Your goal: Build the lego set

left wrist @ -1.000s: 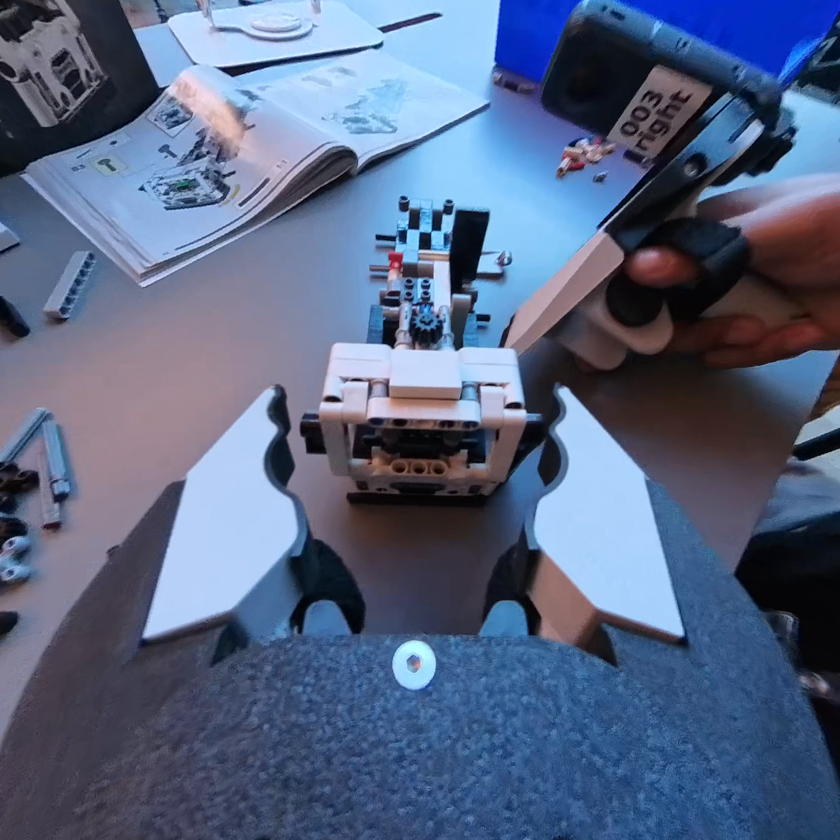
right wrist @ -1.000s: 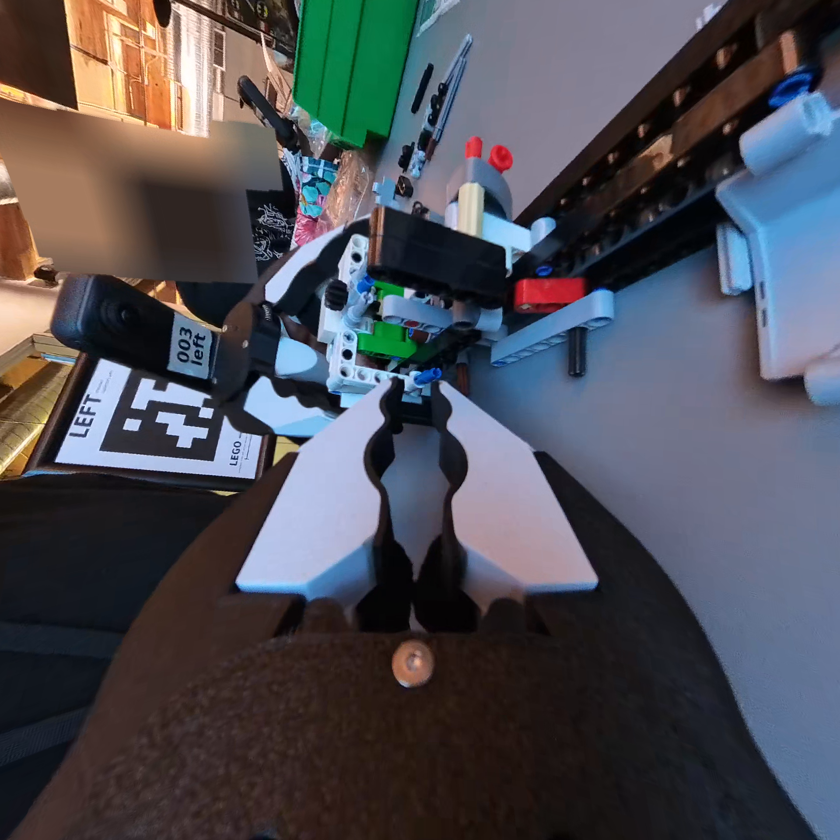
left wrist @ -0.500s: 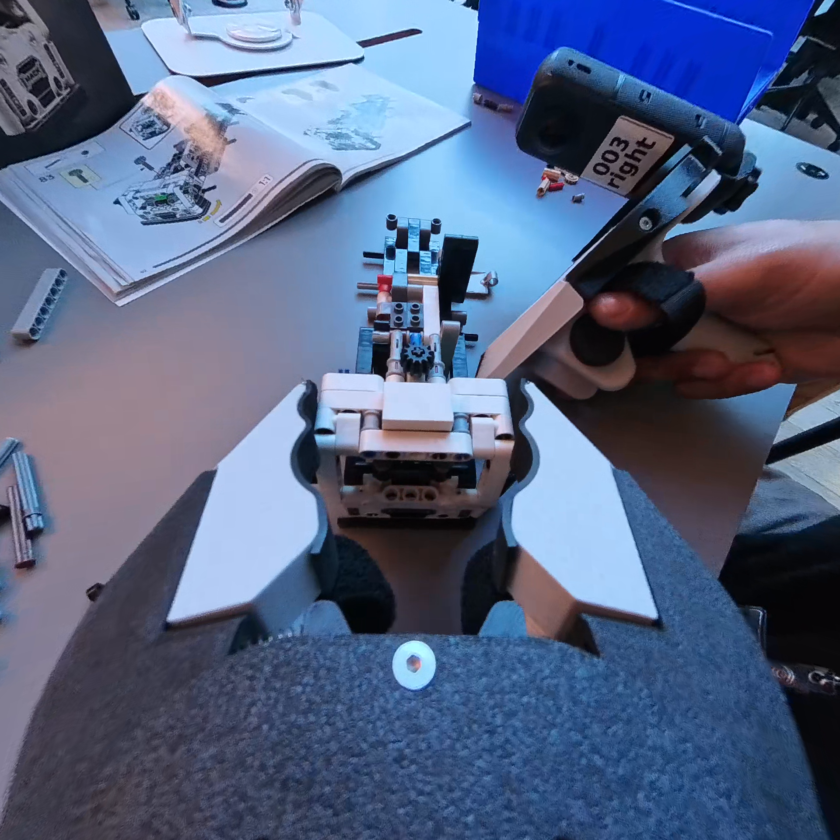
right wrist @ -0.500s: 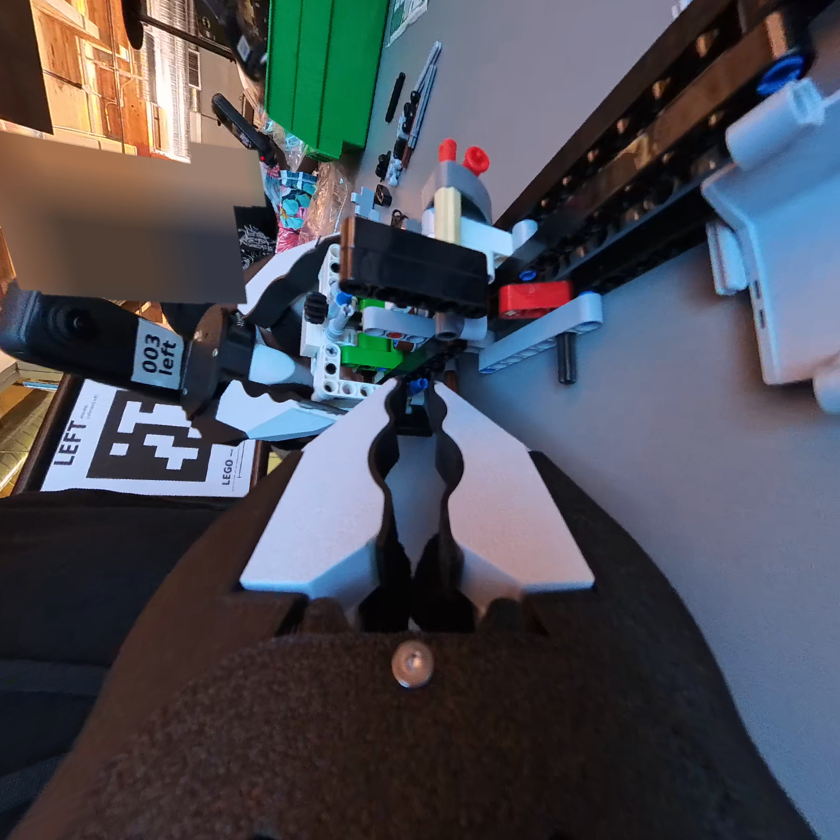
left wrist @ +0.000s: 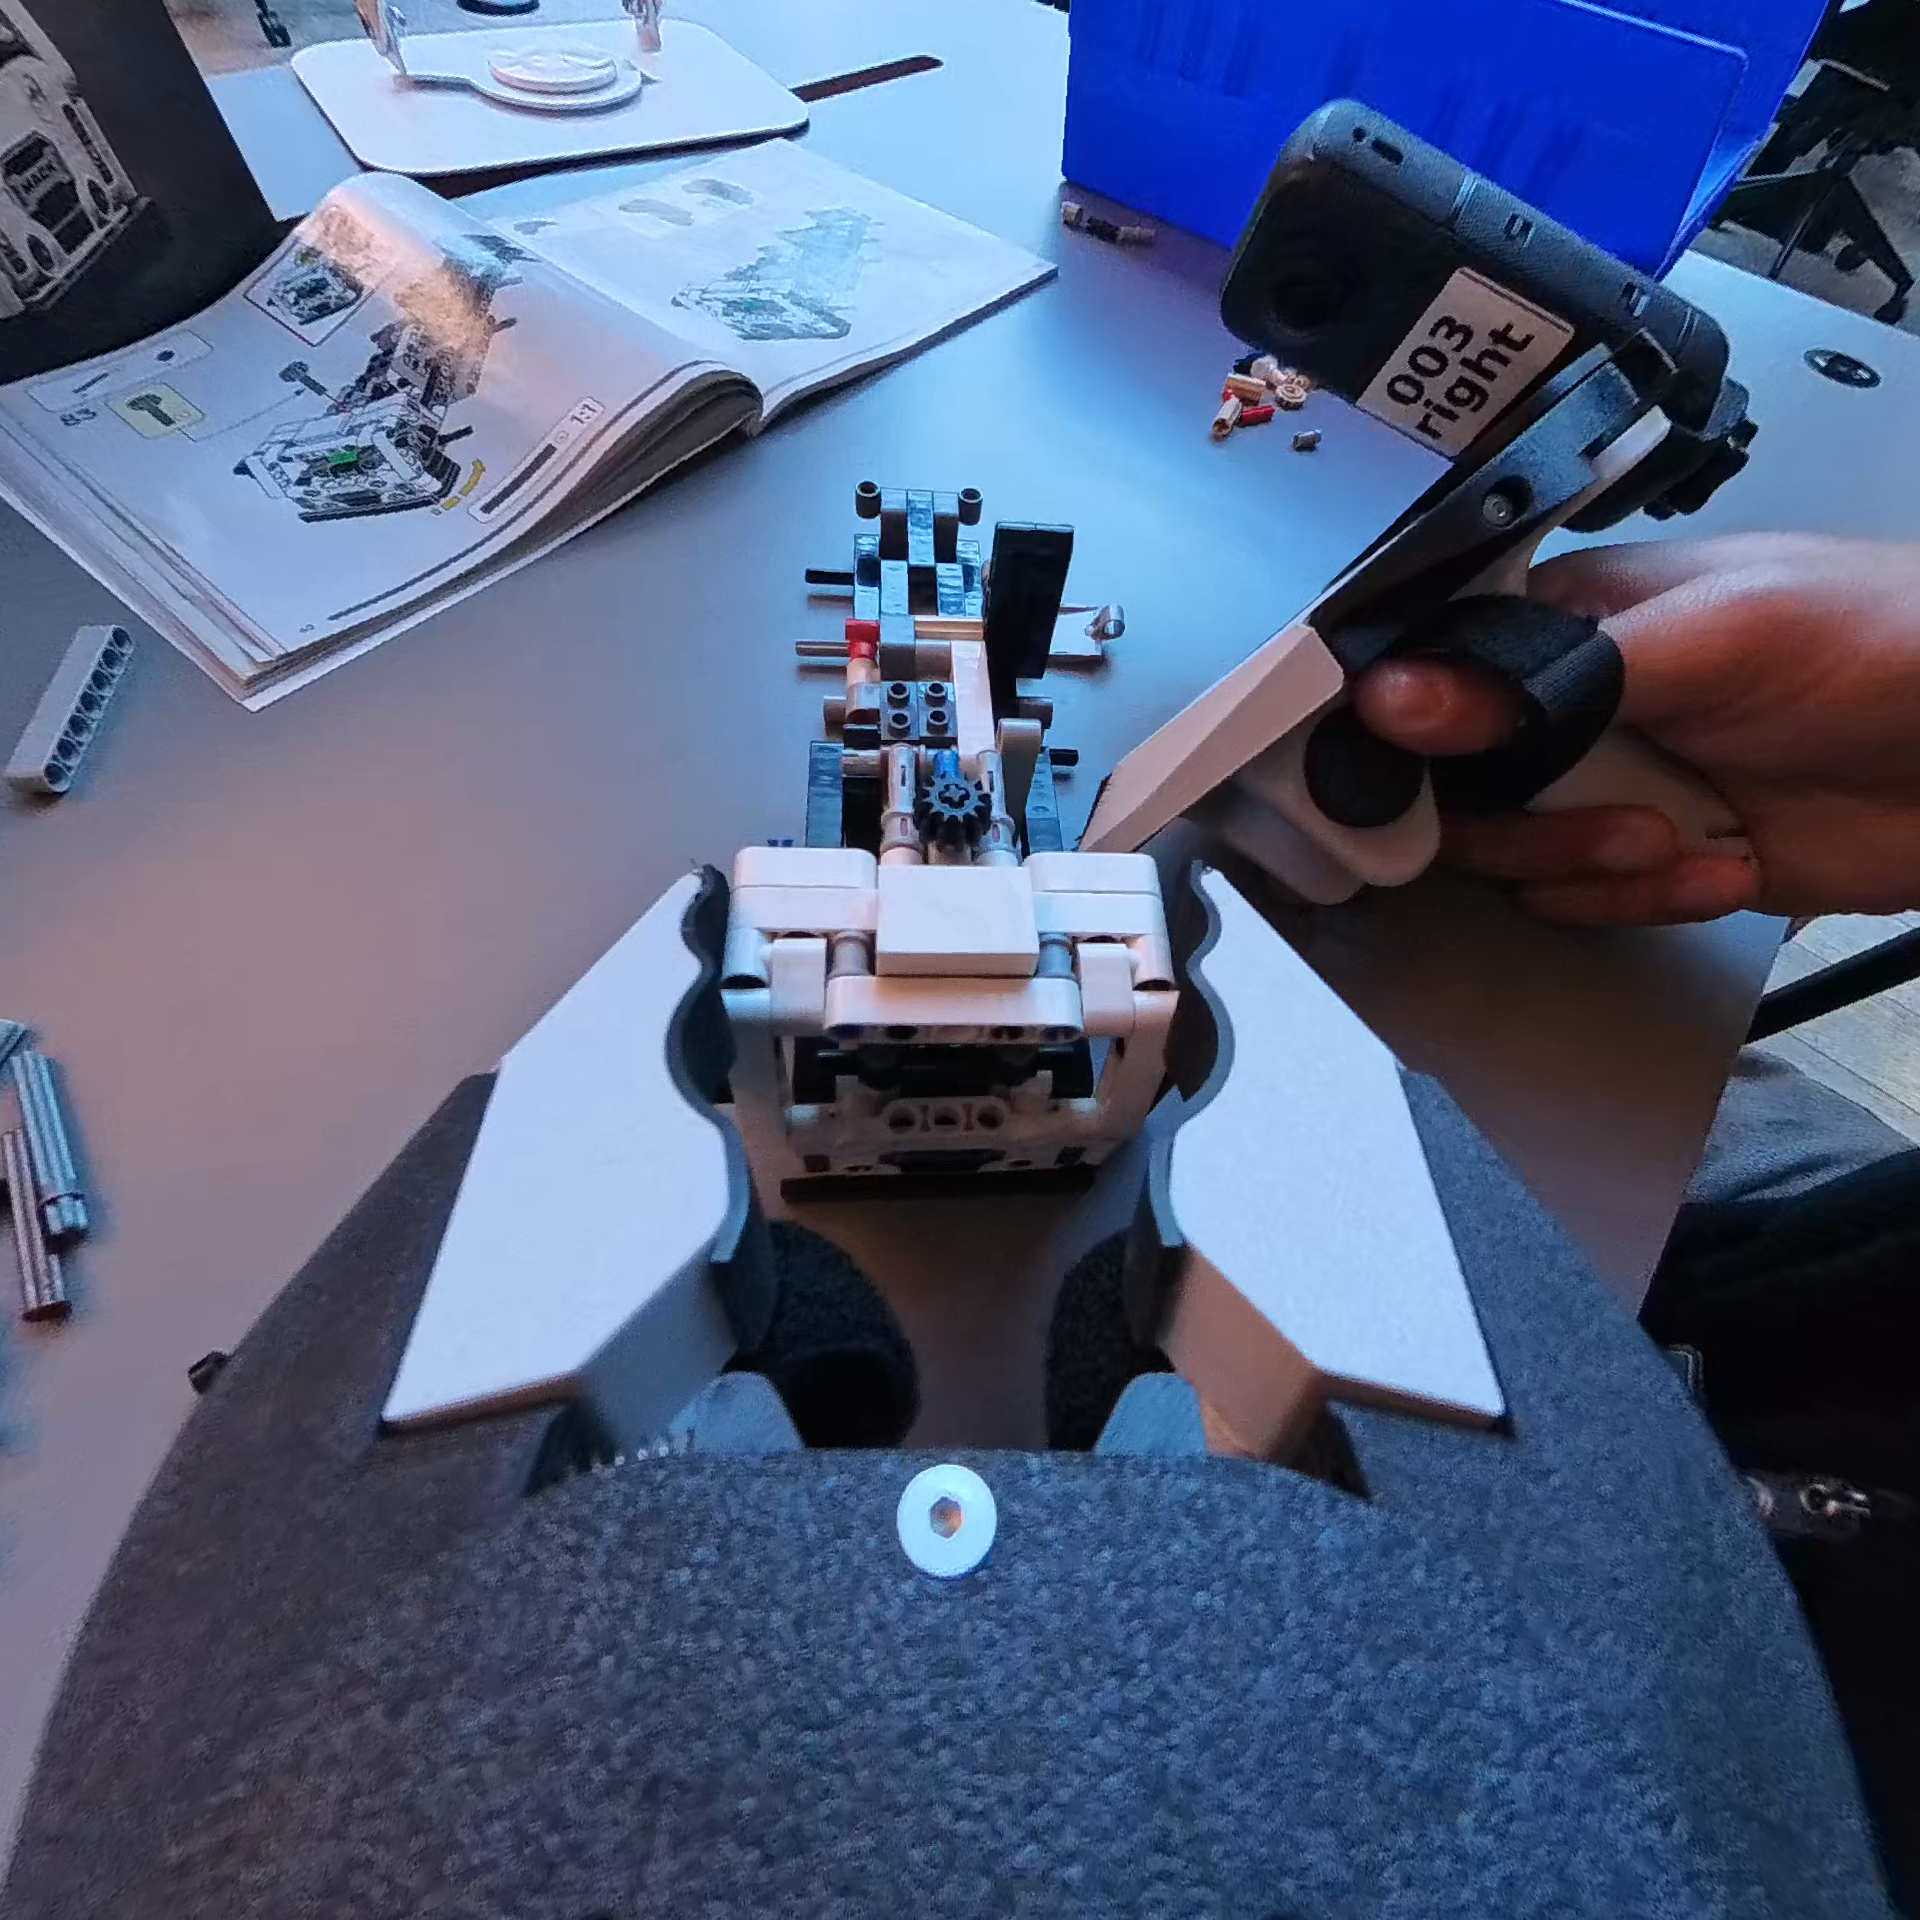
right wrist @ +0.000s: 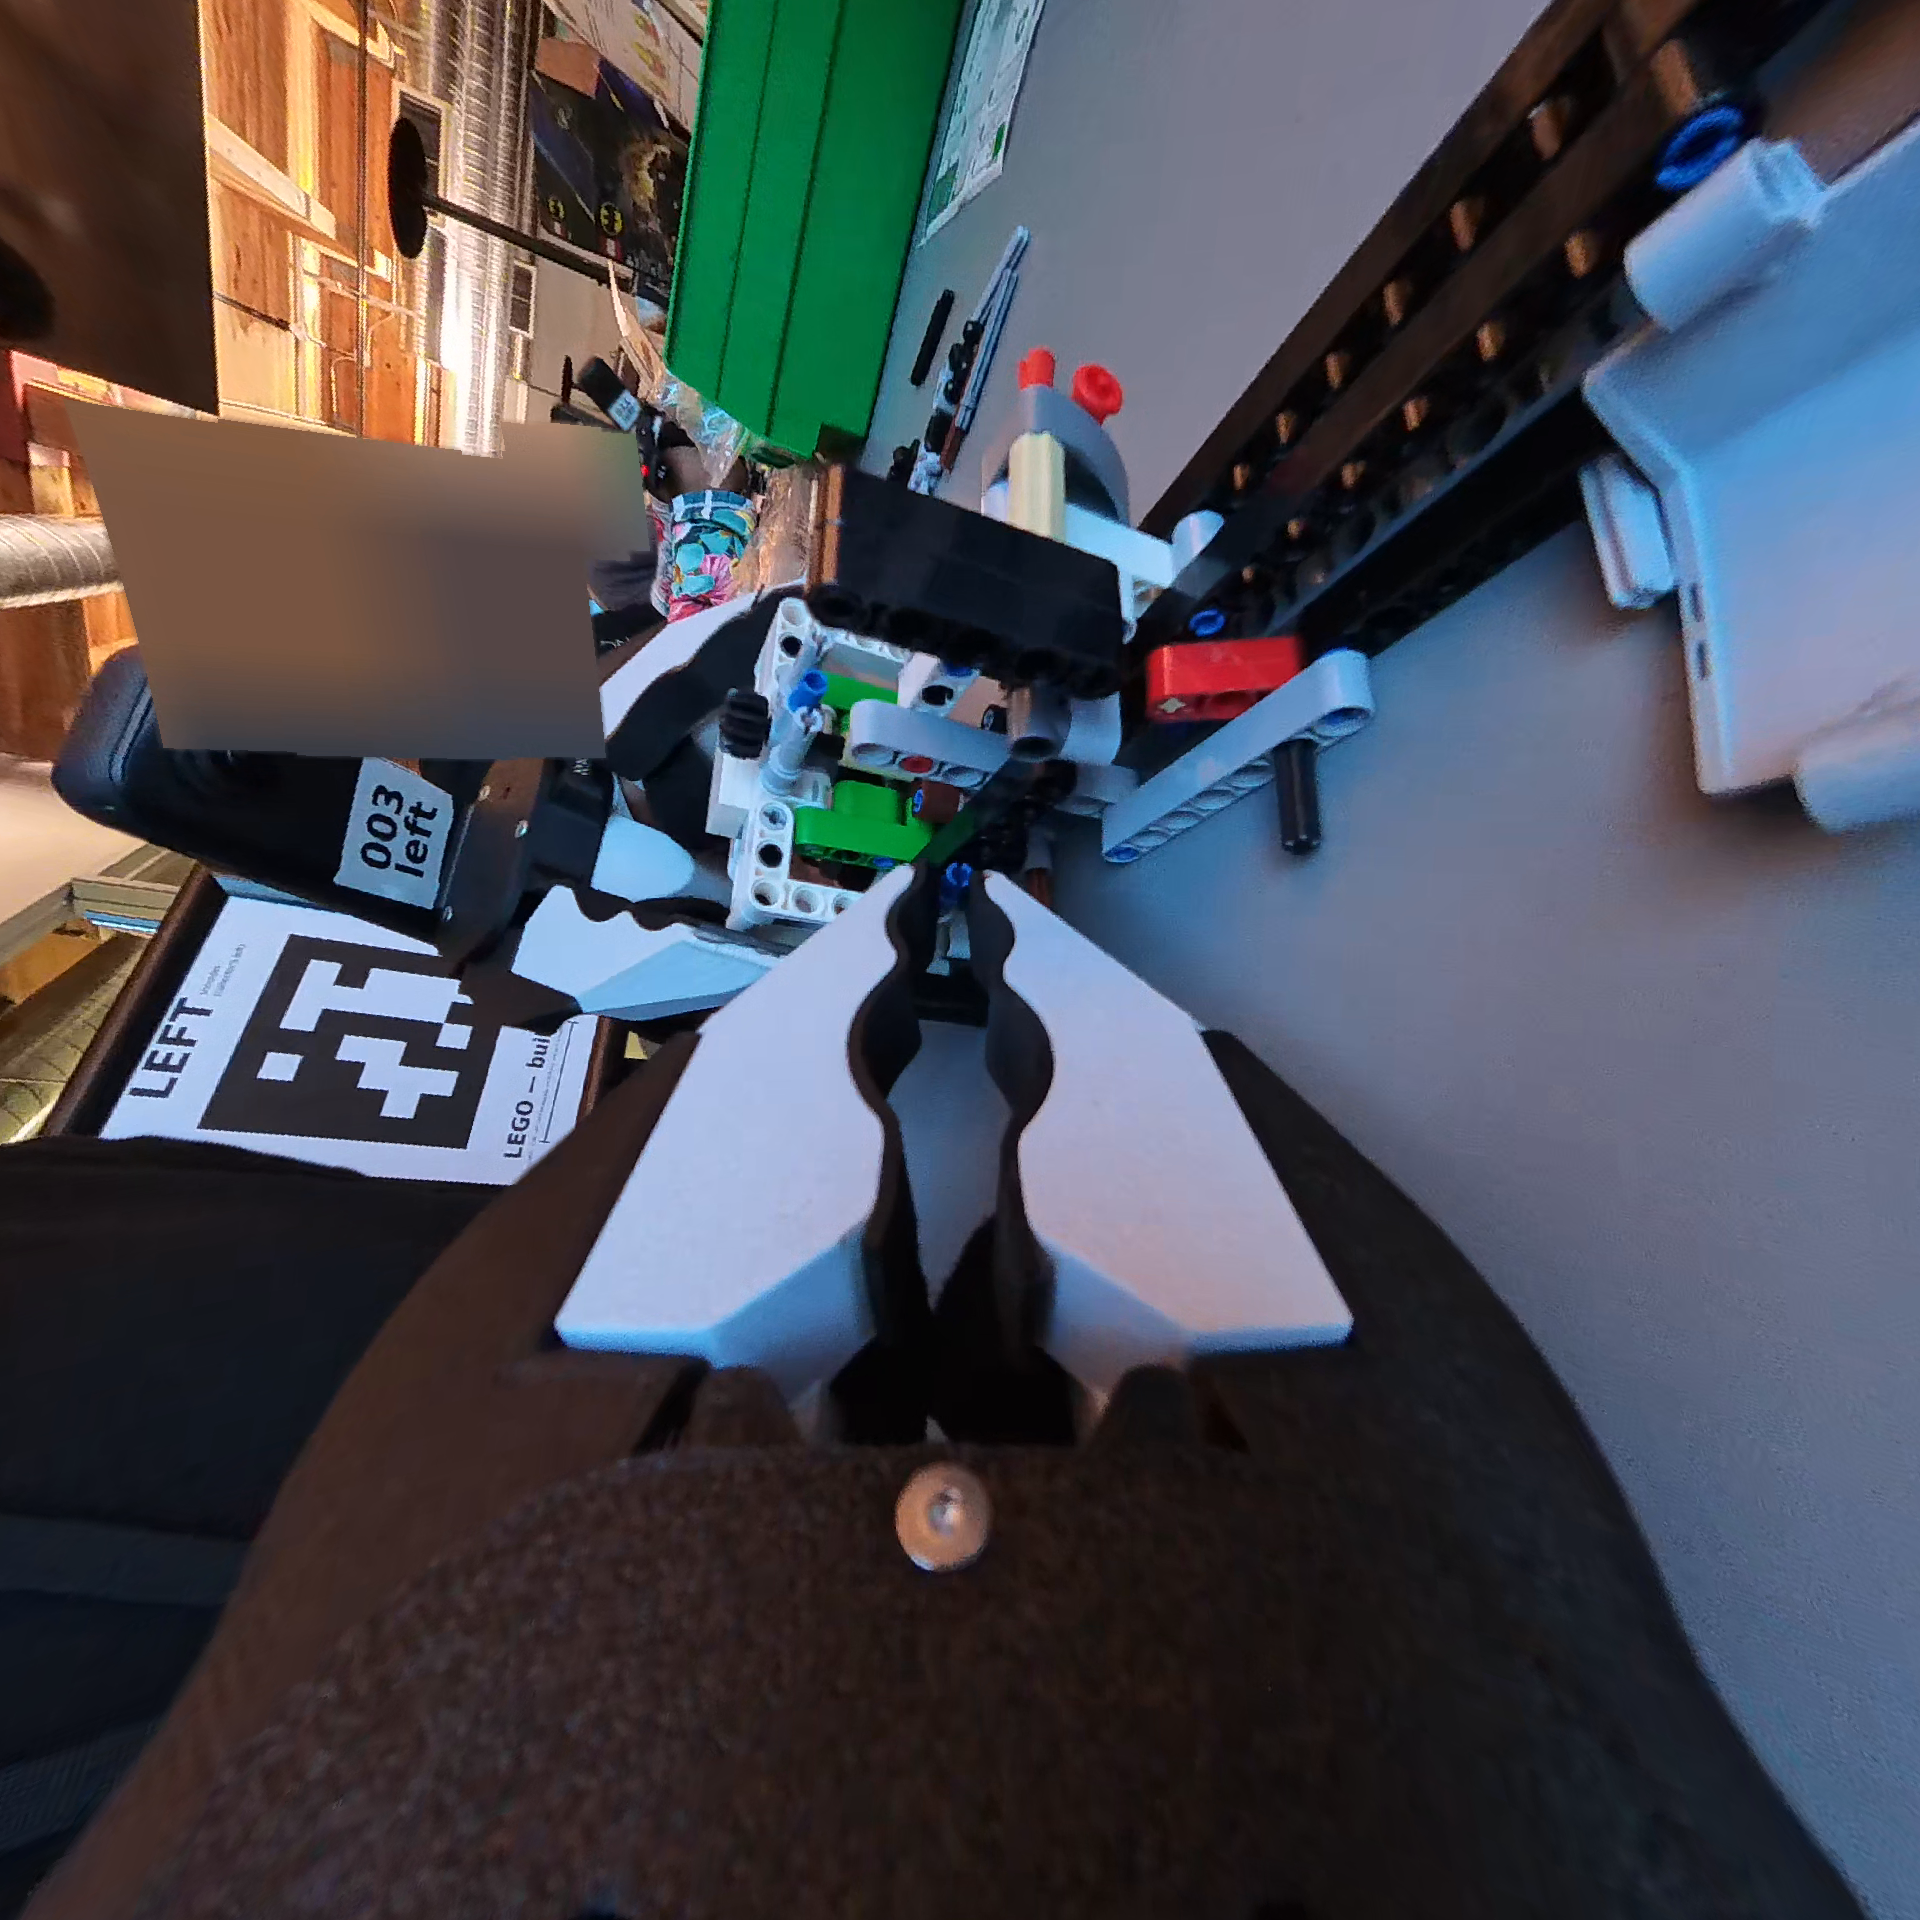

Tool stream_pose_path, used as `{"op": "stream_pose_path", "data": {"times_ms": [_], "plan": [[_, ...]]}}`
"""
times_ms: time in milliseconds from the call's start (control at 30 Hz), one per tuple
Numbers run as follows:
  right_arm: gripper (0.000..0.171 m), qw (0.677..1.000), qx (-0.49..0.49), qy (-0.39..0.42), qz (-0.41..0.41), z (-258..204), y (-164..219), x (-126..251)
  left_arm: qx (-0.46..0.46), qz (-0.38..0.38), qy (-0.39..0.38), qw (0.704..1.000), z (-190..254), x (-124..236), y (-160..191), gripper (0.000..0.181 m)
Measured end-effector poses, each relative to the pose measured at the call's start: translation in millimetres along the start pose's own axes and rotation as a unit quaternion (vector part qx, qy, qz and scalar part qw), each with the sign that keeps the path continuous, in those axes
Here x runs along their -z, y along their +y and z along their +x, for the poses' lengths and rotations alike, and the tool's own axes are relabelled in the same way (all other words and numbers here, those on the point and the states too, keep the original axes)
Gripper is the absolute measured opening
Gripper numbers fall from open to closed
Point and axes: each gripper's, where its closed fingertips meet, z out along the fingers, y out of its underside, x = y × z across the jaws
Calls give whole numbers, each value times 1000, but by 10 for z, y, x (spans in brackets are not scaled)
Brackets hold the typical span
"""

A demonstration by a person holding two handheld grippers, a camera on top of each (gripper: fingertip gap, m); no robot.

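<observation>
The long Lego model point(left wrist: 951, 935) lies on the grey table point(left wrist: 364, 883), its white front end towards me. My left gripper point(left wrist: 951, 920) is shut on that white front end, one finger on each side. My right gripper point(right wrist: 951, 883) is nearly shut, its tips pressed against the model's side point(right wrist: 966, 592) around a small blue pin point(right wrist: 956, 878). In the left wrist view the right gripper point(left wrist: 1112, 821) touches the model's right side just behind the white front. The left gripper's fingers point(right wrist: 665, 717) show in the right wrist view.
An open instruction booklet point(left wrist: 499, 384) lies at the back left and a blue bin point(left wrist: 1403, 114) at the back right. A grey beam point(left wrist: 68, 707), grey axles point(left wrist: 42, 1174) and small loose pieces point(left wrist: 1262, 400) lie around. A green bin point(right wrist: 800, 218) stands beyond the model. My two grippers' fingertips are within a few centimetres of each other.
My left gripper has moved forward and shut on the model's white front end. My right gripper has stayed at the model's side.
</observation>
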Motion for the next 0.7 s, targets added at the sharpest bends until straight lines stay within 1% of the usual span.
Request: {"op": "stream_pose_path", "data": {"times_ms": [233, 433, 500, 600, 700], "plan": [[3, 1000, 3, 1, 1, 23, -49, 36, -4, -3, -4, 1000, 1, -3, 2, 84], [3, 999, -31, -17, 0, 34, -103, 70, -25, -6, 11, 1000, 12, -21, -20, 84], [3, 1000, -4, -3, -5, 42, -110, 60, -35, -8, 18, 999, -2, -31, -27, 84], [3, 1000, -3, -8, 2, 31, -116, 76, -8, -8, 32, 999, -19, -41, -21, 84], [3, 1000, -2, -3, 15, 41, -122, 101, -7, -9, 27, 1000, -4, -56, -27, 84]]}}
